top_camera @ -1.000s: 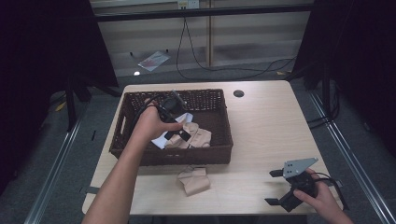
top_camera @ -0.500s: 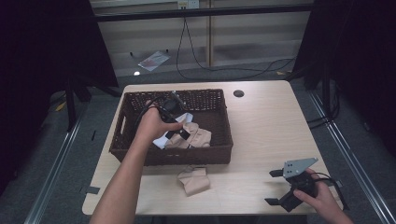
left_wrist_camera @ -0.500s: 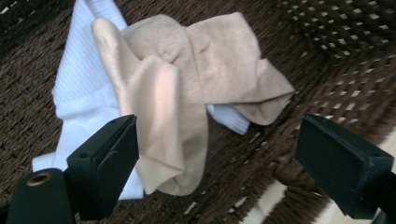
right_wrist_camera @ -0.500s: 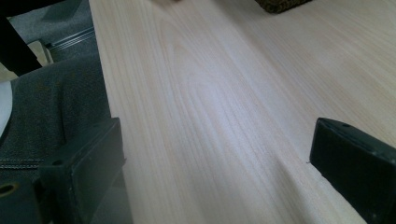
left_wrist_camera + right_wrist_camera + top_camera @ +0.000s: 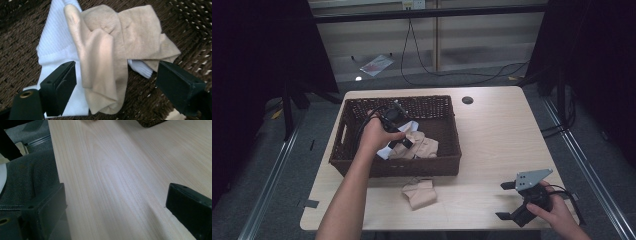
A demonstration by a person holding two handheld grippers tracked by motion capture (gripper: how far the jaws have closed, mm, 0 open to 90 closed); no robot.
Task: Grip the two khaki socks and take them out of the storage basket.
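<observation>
1. Beige sock [image 5: 107, 62]: it is lying crumpled on the floor of the wicker basket [image 5: 352, 107], partly overlapping a white sock [image 5: 53, 52] that is spread flat beneath and beside it.
2. Left gripper [image 5: 116, 82]: its jaws are standing wide apart, one on either side of the beige sock and clear of it; the left jaw is hovering over the white sock. In the high view the left gripper [image 5: 398, 140] is sitting low inside the basket, the hand [image 5: 374, 135] gripping it from behind.
3. Change over the last second: the left hand is shifting only slightly within the basket, edging toward the person's side while the jaws stay spread. The sock pile is keeping its place, so no grasp is made yet.
4. Meaning for the work: the gripper is apparently lining up over the beige sock for a pinch; closing now would probably catch the beige fabric, though the white sock under the left jaw could be dragged along.
5. Right gripper [image 5: 509, 200]: it is resting idle at the near right corner of the wooden table [image 5: 492, 135], jaws wide and empty, unchanged over the same second.
6. Folded beige sock [image 5: 419, 194]: it is lying on the table just outside the basket's near wall, suggesting where sorted socks are being placed.
</observation>
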